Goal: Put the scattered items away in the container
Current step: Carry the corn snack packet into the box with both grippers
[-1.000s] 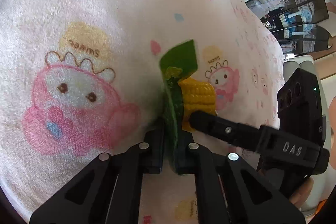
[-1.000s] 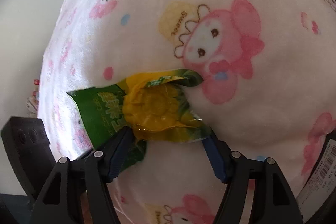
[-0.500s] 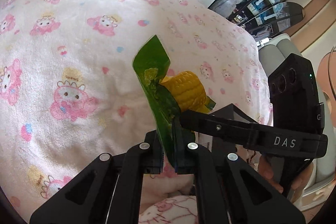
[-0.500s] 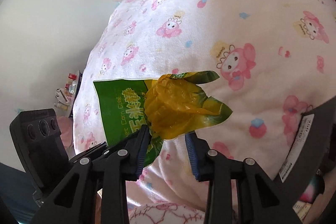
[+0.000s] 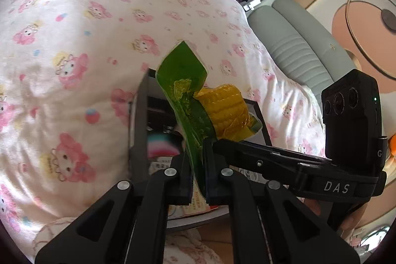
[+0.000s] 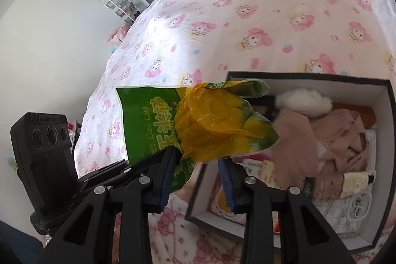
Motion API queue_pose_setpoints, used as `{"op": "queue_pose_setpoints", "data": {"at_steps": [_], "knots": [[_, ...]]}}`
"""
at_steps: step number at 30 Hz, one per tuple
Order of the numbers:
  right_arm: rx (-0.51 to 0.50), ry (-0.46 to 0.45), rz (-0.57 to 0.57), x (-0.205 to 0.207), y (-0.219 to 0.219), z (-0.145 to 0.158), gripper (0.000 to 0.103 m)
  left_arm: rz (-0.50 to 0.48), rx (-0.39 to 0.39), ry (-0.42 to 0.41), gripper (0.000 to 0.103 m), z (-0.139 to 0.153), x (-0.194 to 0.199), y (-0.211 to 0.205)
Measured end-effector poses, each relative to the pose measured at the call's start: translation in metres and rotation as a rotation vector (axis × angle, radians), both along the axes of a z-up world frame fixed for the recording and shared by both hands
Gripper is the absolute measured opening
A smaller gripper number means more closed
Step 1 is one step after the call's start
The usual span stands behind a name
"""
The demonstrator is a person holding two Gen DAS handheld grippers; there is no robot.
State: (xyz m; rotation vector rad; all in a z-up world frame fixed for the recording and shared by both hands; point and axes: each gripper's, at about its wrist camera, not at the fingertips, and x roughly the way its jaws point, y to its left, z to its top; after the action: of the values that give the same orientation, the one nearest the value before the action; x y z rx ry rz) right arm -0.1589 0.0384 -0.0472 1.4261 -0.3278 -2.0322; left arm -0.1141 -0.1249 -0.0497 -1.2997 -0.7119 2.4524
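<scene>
Here, both grippers carry one item toward the container.

1. Left gripper (image 5: 198, 157): jaws together, clamped on the flat green seal of the corn packet (image 5: 222, 110); the sheet stands on edge between the pads.
2. Right gripper (image 6: 198, 165): jaws have just been closing, with the packet's bulging yellow end between them; the blue pads appear to press on it from both sides, though crumpled film hides the exact contact.
3. Corn packet: held in the air, clear of the pink patterned blanket (image 6: 272, 4); its long axis runs left to right, from the left gripper's green end to the right gripper's cob end.
4. Container (image 6: 309, 77): an open dark-rimmed box on the blanket, below and to the right of the packet; the cob end overlaps its near-left corner, the green end lies outside it.
5. Judgement: the right hand is nearer the box; the packet must travel rightward, cob end leading, before release.
6. Box contents: pink knitwear (image 6: 321, 130) and a white fluffy item (image 6: 304, 100); free room seems to lie at the near left.
</scene>
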Motion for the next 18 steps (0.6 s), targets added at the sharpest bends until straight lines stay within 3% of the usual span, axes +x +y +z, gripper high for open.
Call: {"op": "queue_pose_setpoints", "data": {"at_steps": [4,8,10,13,14,18], "knots": [[0.037,-0.022,-0.056,0.005,0.046,-0.019,0.032,-0.102,-0.064,-0.060,0.004,-0.020,-0.015,0.056],[0.054,-0.078,-0.100,0.004,0.069,-0.049,0.032,-0.128,-0.115,-0.123,0.005,-0.044,-0.031,0.081],[0.047,-0.093,-0.107,0.003,0.074,-0.060,0.032,-0.120,-0.151,-0.130,0.008,-0.051,-0.037,0.082],[0.050,-0.095,-0.123,0.000,0.075,-0.072,0.032,-0.004,-0.341,-0.149,0.010,-0.059,-0.037,0.074],[0.057,-0.088,-0.131,-0.001,0.076,-0.073,0.032,0.011,-0.360,-0.156,0.010,-0.062,-0.038,0.074],[-0.046,-0.053,-0.184,0.003,0.092,-0.063,0.032,0.040,-0.311,-0.109,0.014,-0.052,-0.025,0.064]]}}
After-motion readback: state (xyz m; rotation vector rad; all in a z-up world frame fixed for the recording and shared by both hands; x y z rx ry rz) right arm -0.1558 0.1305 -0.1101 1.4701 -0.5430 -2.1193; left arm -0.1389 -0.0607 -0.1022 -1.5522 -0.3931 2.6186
